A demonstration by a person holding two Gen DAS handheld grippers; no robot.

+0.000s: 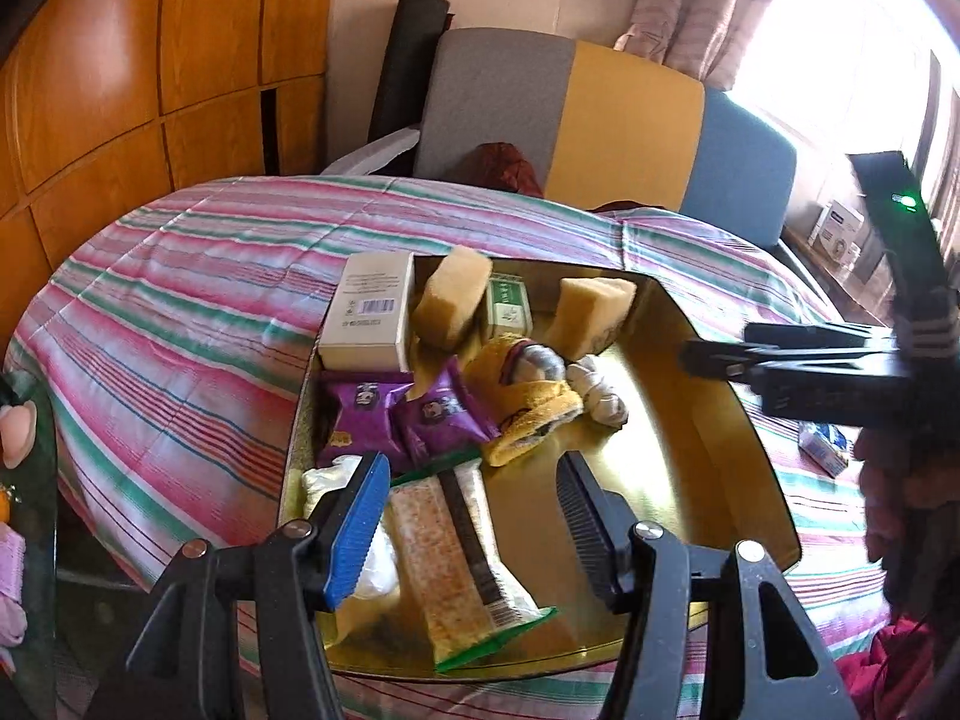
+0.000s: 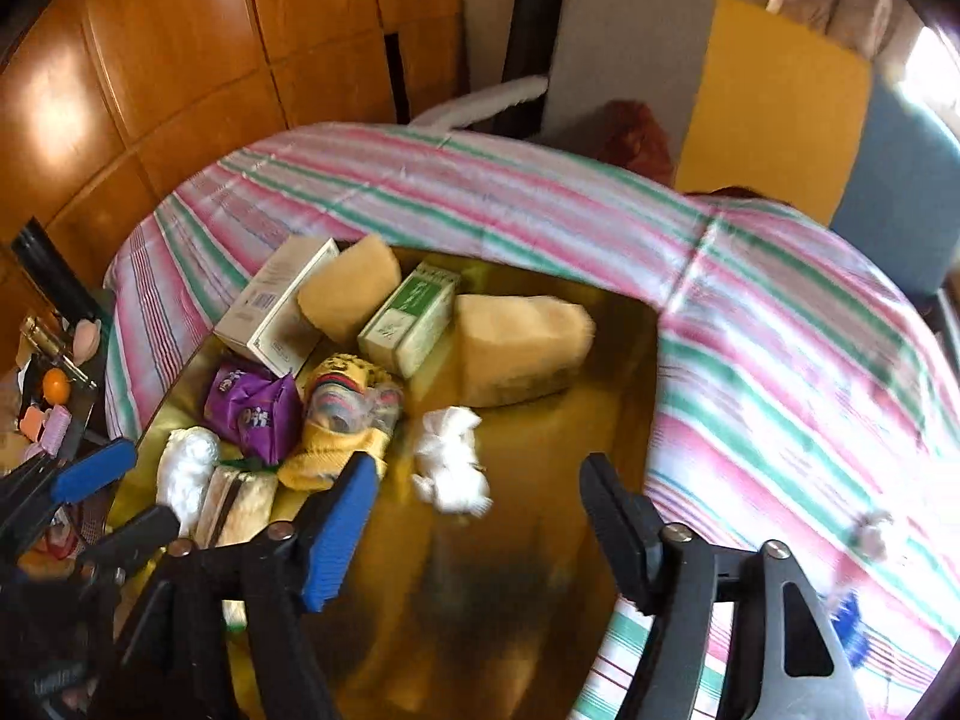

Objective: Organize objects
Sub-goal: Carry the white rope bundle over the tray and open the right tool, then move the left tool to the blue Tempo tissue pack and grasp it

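Because the job is to gather loose items, nearly everything sits crowded on the gold tray (image 2: 540, 570) that lies on the striped bed (image 2: 780, 360): boxes and sponges along its far edge, purple packets (image 1: 390, 414) and a wrapped snack bar (image 1: 444, 546) toward its near left corner. Your right tool (image 2: 480, 528) stands open and empty, with the white rolled sock (image 2: 453, 462) lying free on the tray just ahead of its fingers. Your left tool (image 1: 474, 516) is parted over the snack bar; I cannot tell whether its pads press on it.
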